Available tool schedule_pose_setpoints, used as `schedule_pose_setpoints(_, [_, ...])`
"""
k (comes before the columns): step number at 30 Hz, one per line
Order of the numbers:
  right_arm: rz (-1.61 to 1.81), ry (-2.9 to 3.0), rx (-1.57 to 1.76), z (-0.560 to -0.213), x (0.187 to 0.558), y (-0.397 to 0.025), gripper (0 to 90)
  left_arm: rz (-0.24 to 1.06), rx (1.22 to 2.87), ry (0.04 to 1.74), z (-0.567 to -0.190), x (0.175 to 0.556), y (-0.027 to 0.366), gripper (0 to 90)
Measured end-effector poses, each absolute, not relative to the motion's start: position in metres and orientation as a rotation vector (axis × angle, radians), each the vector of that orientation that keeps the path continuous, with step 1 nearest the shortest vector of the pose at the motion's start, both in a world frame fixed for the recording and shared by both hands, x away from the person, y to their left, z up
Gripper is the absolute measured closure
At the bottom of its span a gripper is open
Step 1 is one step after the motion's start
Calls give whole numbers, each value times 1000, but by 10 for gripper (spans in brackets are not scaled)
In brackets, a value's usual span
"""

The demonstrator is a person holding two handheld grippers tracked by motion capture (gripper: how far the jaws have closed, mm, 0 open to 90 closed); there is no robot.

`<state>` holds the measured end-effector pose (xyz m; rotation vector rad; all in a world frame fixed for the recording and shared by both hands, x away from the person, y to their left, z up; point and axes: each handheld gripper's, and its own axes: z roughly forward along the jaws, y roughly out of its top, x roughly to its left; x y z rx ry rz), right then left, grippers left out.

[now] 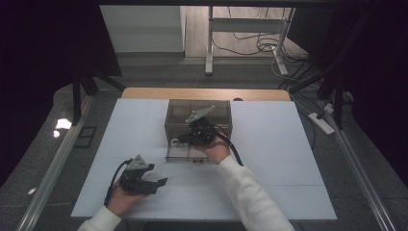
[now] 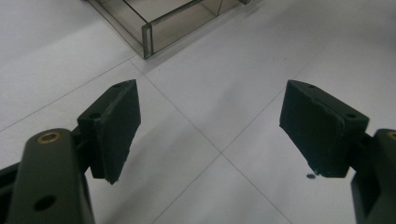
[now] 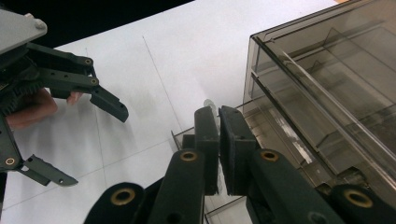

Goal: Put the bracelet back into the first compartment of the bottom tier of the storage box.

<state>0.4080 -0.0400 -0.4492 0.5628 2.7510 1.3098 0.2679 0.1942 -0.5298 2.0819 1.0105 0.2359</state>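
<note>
- High view: a smoky transparent drawer box [image 1: 198, 122] stands in the middle of the white counter [image 1: 288, 159]. The right gripper [image 1: 185, 140] is at the box's front, where a drawer [image 1: 185, 153] sits pulled partway out toward the person, with a small pale handle [image 1: 175, 142] at its left front. The left gripper [image 1: 159, 183] rests low on the counter, near the person and well apart from the box. Whether anything lies in the box or the drawer cannot be told from here.
- Left gripper view: the fingers [image 2: 116, 126] stand wide apart with nothing between them, above bare white counter [image 2: 224, 93]. A corner of the tinted box [image 2: 154, 28] shows at the top, empty as far as that part goes.
- Right gripper view: the fingers [image 3: 233, 149] are pressed together, apparently pinching the clear front edge or handle [image 3: 210, 105] of the drawer; the contact itself is partly hidden. Beside them the box's [image 3: 327, 93] compartments look empty. The left gripper [image 3: 98, 100] shows farther off with fingers spread.
- Judgement: the step in hand looks like sliding the drawer by its front. The next move calls for a straight pull or push along the drawer's track, keeping the pinch firm, with the left gripper free to steady the light box if it slides.
</note>
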Motion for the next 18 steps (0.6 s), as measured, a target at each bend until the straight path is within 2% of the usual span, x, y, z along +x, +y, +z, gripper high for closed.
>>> schedule_pose_setpoints(10, [1290,2759,567,-454,410,-39,848,237,2081,1012,-530,268,194,211])
schedule_pose_setpoints(11, [1282,2756,563,-454,411,-39,805,237,2081,1012,-530,268,194,211])
schedule_pose_setpoints(12, [1282,2756,563,-454,411,-39,805,237,2081,1012,-530,268,194,211])
schedule_pose_setpoints(13, [1283,2744,564,-454,410,-38,710,237,2081,1012,-530,268,194,211])
schedule_pose_setpoints(15, [1282,2735,566,-454,410,-38,683,237,2081,1012,-530,268,194,210])
schedule_pose_setpoints(16, [1297,2727,575,-453,410,-39,622,237,2081,1012,-530,268,194,210])
schedule_pose_setpoints(18, [1297,2722,581,-453,410,-39,603,238,2081,1011,-530,268,194,210])
